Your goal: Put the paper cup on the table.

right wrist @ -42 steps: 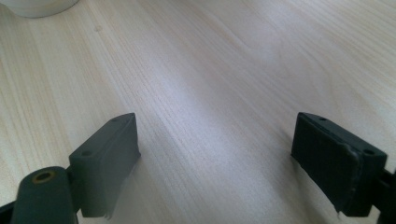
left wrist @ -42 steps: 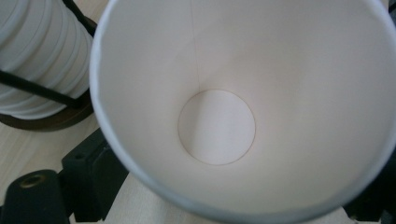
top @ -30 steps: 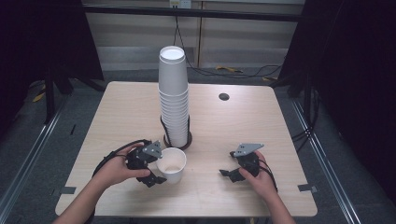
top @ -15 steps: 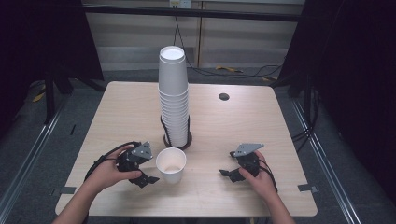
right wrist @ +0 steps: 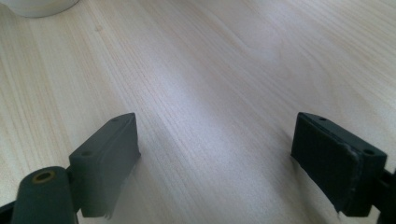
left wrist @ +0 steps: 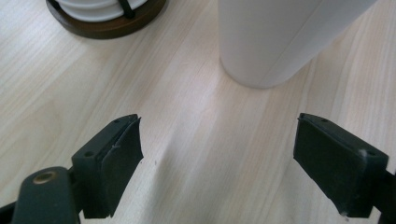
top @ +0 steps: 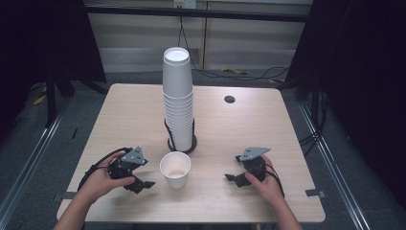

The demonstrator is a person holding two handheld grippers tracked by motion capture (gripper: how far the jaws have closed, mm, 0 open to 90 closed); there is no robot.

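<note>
A small dark disc [top: 230, 99], perhaps a grommet, sits far back.

In the left gripper view the single cup [left wrist: 280, 42] runs off the top edge — only its lower wall and base are seen, its rim cut away. At upper left of that frame, the dark wooden holder [left wrist: 109, 23] under the cup stack is clipped too. In the right gripper view, a white cup base [right wrist: 39, 7] barely enters the upper left corner. In the high view the person's forearms leave the bottom edge, and a small dark round mark [top: 230, 99] on the surface is too small to identify.
</note>
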